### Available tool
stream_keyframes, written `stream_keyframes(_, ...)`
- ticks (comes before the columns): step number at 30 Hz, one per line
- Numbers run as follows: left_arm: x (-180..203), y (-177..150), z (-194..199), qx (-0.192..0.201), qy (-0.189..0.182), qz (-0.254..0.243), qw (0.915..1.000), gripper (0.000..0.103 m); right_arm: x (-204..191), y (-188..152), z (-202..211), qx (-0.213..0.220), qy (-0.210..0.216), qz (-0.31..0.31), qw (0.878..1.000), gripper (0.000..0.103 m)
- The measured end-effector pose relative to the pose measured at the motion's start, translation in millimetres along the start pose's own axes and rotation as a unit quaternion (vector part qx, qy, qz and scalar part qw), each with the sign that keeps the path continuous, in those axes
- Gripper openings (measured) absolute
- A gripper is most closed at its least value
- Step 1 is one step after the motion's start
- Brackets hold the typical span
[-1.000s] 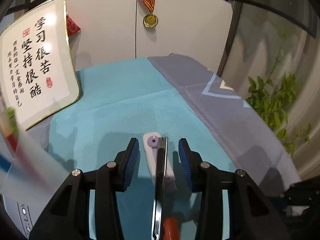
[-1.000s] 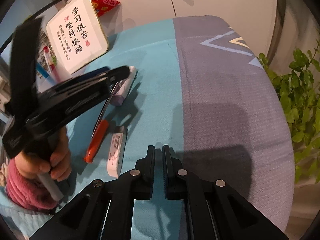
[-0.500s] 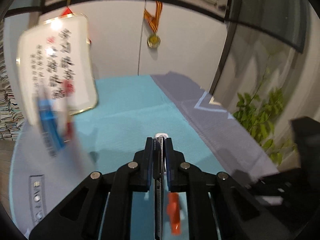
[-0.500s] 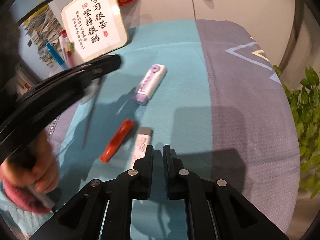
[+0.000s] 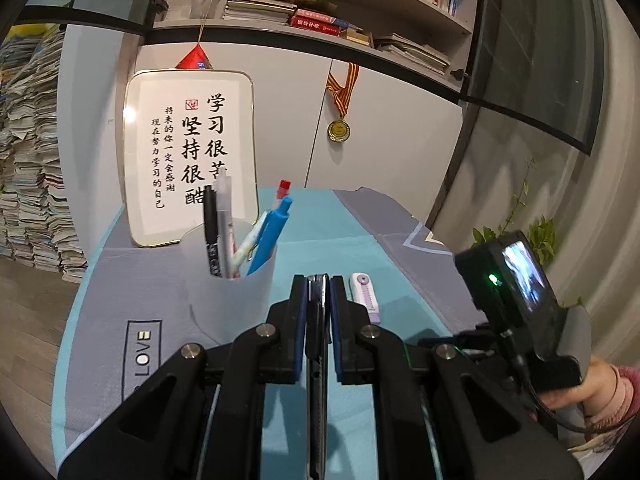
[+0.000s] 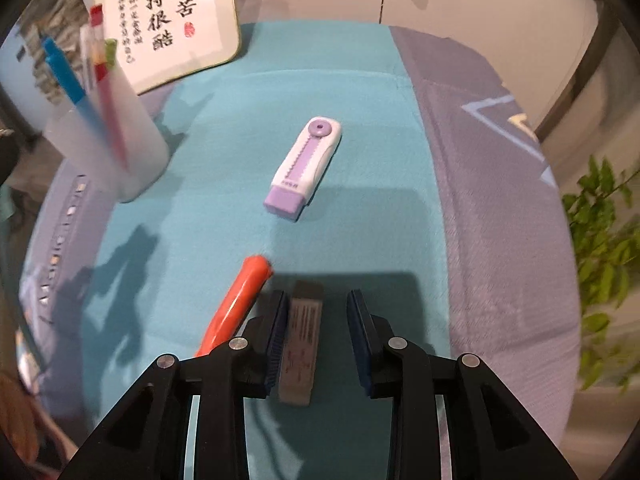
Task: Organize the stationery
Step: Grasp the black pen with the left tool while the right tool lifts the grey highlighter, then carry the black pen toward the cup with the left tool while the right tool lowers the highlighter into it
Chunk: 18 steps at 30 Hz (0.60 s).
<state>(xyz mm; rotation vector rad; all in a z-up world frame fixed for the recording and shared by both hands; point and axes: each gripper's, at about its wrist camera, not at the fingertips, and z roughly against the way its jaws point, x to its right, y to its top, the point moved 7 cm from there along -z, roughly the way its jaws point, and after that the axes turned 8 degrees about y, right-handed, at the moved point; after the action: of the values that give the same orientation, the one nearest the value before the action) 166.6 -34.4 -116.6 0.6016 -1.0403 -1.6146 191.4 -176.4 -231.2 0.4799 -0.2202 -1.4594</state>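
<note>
While the two views differ in angle, both show the same teal and grey desk mat.
Left gripper [image 5: 318,292]: low centre of the left wrist view, clenched on a thin dark, metal-edged ruler [image 5: 317,360] held on edge between its blue pads; the ruler runs back toward the camera along the fingers.
Pen cup [image 5: 228,280]: translucent white, just left of the left gripper's tips in the left wrist view; in the right wrist view it stands at the left edge, blurred.
Cup contents: a black pen [image 5: 210,232], a clear-barrelled pen, a blue pen [image 5: 270,240] and a red-capped one [image 5: 283,189], all leaning upright inside.
Right gripper [image 6: 318,306]: bottom centre of the right wrist view, fingers spread apart, holding nothing.
Eraser [image 6: 301,340]: grey-white sleeve with printing, lying flat on the mat between the right gripper's fingers, closer to the left-hand finger; whether it touches that pad cannot be told.
Orange marker [image 6: 236,306]: lying on the mat just left of the eraser, angled toward the upper right, partly hidden by the gripper.
Correction tape [image 6: 306,164]: white and purple, flat on the teal area at the centre of the right wrist view, well apart from the eraser; also seen just right of the left gripper's tips.
Calligraphy plaque [image 5: 192,160]: gold-rimmed, propped upright behind the cup.
Medal [image 5: 339,130]: hanging on the white cabinet door, upper centre of the left wrist view.
</note>
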Motion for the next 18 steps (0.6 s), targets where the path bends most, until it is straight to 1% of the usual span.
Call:
stream_keyframes(1,-3,-1,1,-0.001,0.0,0.001,1.0,0.009,-1,2,0,0.004,0.004,-0.002,1.0,0.018)
stream_keyframes(2,-5,-3,2,-0.004,-0.001,0.004,1.0,0.009,-2,2,1,0.006,0.007,-0.004,1.0,0.017)
stream_keyframes(3,-9,-4,3,-0.004,-0.001,0.006,1.0,0.009,-2,2,2,0.008,0.01,-0.008,1.0,0.017)
stream_keyframes(6,-17,-5,6,-0.003,0.005,0.011,0.9999,0.009,-5,3,16,0.037,0.043,-0.017,0.998,0.017)
stream_keyframes(9,-25,-4,9,-0.001,0.005,0.021,0.9998,0.009,-8,11,44,0.086,0.059,-0.019,0.994,0.017)
stream_keyframes(10,-27,-4,10,0.001,0.006,0.023,0.9997,0.009,-11,12,49,0.095,0.063,-0.018,0.993,0.017)
stream_keyframes(13,-31,-4,15,0.006,0.008,0.026,0.9996,0.009,-20,19,72,0.127,0.091,-0.009,0.988,0.017)
stream_keyframes(18,-39,-4,26,0.016,0.023,0.024,0.9993,0.01,-47,38,95,0.162,0.108,0.019,0.981,0.017)
